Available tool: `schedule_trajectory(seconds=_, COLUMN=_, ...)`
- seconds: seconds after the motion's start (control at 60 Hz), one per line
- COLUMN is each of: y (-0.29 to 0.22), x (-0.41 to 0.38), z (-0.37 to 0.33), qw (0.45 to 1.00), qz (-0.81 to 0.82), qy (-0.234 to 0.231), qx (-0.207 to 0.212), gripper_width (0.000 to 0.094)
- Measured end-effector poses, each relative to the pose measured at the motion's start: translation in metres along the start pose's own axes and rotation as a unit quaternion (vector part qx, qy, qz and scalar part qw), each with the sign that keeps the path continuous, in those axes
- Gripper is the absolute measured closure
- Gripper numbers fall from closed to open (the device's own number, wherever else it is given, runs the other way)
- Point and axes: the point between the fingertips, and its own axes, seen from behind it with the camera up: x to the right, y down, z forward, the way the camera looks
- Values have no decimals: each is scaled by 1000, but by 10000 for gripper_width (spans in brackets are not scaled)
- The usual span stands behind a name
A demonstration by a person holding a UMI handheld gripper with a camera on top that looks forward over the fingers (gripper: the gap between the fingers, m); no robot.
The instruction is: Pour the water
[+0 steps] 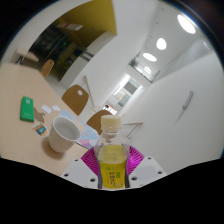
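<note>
Gripper (pixel 113 172) fingers closed narrow on clear plastic bottle of yellowish liquid w/ white screw cap (pixel 112 155); both pink pads (pixel 91 160) pressing its sides, so bottle held between fingers, lifted and tilted w/ whole view. White paper cup (pixel 63 133) just ahead of fingers, off to left, upright on pale tabletop (pixel 20 80), mouth open. Green flat card-like item (pixel 27 108) well beyond cup. Wooden chairs (pixel 75 98) and bright corridor farther beyond.

Handling, judged: thin-walled bottle, likely soft under squeeze; approx two-thirds full so moderately heavy, liquid sloshes when tipped. Smooth plastic, prob slippery; grip at mid-body below shoulder looks right. Cap seems on, can't confirm; needs off before pouring. Cup light, easy to knock
</note>
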Motion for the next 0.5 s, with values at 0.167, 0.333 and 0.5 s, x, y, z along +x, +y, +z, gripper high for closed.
schedule_trajectory(seconds=0.167, y=-50, x=33, z=25, qw=895, qz=-444, qy=40, qx=2, gripper_width=627)
schedule_trajectory(seconds=0.333, y=-56, x=32, z=9, qw=727, qz=-686, qy=21, qx=-3, gripper_width=626)
schedule_trajectory(seconds=0.5, y=-78, x=58, z=-19, qw=762, qz=-647, qy=37, qx=11, gripper_width=627)
